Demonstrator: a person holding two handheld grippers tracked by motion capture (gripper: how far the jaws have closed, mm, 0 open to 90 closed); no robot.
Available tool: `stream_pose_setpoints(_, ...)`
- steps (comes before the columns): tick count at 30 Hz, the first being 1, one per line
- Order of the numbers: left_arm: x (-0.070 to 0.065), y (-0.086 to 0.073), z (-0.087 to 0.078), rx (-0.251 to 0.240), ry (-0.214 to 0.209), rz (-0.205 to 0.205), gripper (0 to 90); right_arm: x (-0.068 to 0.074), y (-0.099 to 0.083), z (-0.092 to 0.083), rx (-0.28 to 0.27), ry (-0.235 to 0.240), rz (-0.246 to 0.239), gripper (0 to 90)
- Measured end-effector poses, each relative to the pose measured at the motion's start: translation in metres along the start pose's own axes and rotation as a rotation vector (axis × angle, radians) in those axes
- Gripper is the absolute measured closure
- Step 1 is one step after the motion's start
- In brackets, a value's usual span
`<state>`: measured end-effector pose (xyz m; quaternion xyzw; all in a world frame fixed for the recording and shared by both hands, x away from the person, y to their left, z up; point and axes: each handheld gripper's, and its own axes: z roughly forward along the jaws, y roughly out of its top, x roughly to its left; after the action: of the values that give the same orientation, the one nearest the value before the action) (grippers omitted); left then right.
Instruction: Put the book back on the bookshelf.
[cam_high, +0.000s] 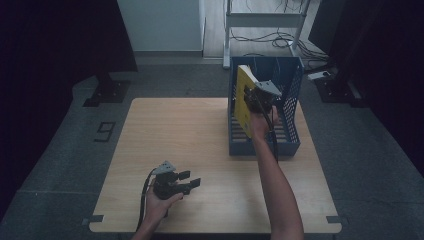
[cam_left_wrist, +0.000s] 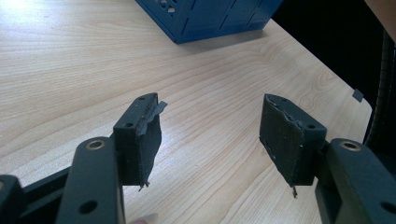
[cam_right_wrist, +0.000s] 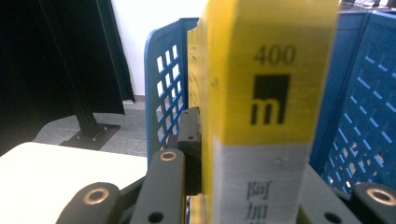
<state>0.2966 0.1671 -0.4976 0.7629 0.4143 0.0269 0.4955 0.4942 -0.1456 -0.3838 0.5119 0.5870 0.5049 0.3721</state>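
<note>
A yellow book (cam_high: 244, 97) with a grey lower spine (cam_right_wrist: 261, 112) stands tilted in the left part of a blue perforated file rack (cam_high: 292, 107) at the table's far right. My right gripper (cam_high: 261, 98) is shut on the book, its jaws pressed against both covers, spine facing the camera. My left gripper (cam_high: 189, 180) rests low over the wooden table near the front left, open, its pads (cam_left_wrist: 142, 135) wide apart with bare wood between them. The rack's corner (cam_left_wrist: 205, 18) shows ahead of it.
The wooden table (cam_high: 190, 135) has free room across its left and middle. The blue rack occupies the far right. Beyond the table lie a grey floor, black stand bases (cam_high: 105, 92) and a white frame with cables (cam_high: 265, 30).
</note>
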Motion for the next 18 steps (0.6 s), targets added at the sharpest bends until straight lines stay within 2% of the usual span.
stream_pose_setpoints(10,0.002,0.000,-0.003,-0.009,0.004,-0.003,38.6,0.006,-0.006,0.019,0.009,-0.012,0.000,74.1)
stream_pose_setpoints(18,0.003,0.000,-0.004,-0.007,0.008,-0.008,38.7,0.010,-0.018,0.030,0.024,-0.017,0.016,74.1)
